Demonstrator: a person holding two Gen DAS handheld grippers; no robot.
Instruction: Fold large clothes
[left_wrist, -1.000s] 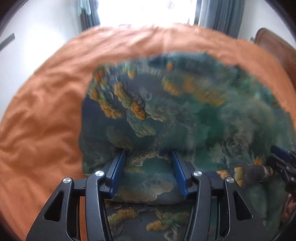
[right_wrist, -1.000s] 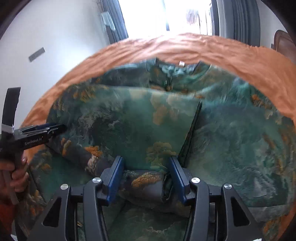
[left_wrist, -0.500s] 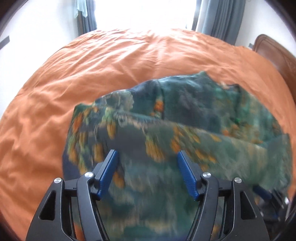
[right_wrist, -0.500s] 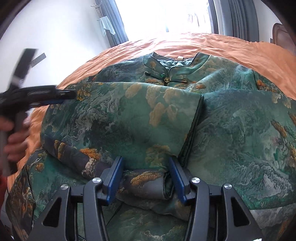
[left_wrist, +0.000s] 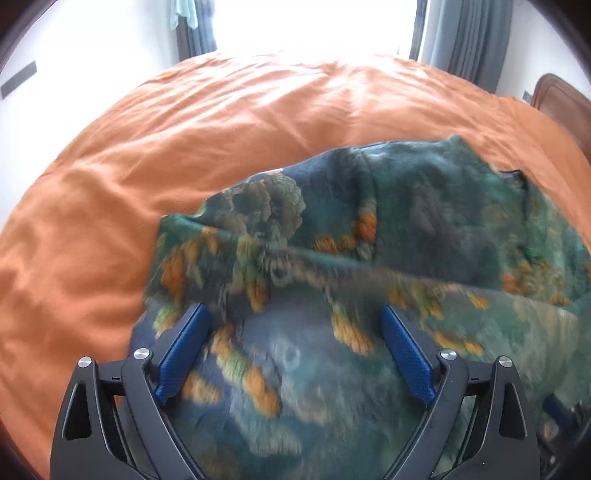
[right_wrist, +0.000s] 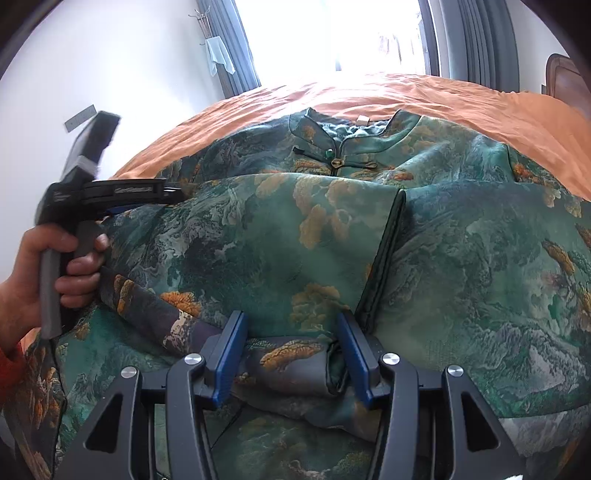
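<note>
So I'm looking down at the green printed garment (right_wrist: 461, 258) that's lying spread over the orange bedspread (left_wrist: 184, 155), collar end toward the window (right_wrist: 351, 33). It's a silky thing with a mandarin collar (right_wrist: 347, 136), knot buttons and orange-gold tree patterns all over. One sleeve (right_wrist: 295, 236) is already lying folded across the chest, its dark-trimmed cuff edge running down the middle of the front.

My right gripper (right_wrist: 291, 350) is sitting low at the near edge of the garment, and a bunched roll of the fabric is sitting between the blue pads (right_wrist: 229, 354). The cloth is touching both pads and looks pinched there, so I'm calling that a grip on the garment.

My left gripper (left_wrist: 295, 347) has just been opening its jaws, and in its own view they're standing wide apart now. The fabric is lying under and between the fingers, but the pads aren't pressing on it, so nothing is held on that side. That view is pretty blurry, so I can't make out much of the print there. From the right wrist view I'm seeing the left gripper from the side, off to the left of the garment, with the hand (right_wrist: 48, 269) wrapped round its handle and a bit of red sleeve (right_wrist: 9, 365) showing at the wrist.

Grey curtains (right_wrist: 476, 40) are hanging either side of the window, and a bit of dark wooden headboard (left_wrist: 561, 99) is poking in at the far right.
</note>
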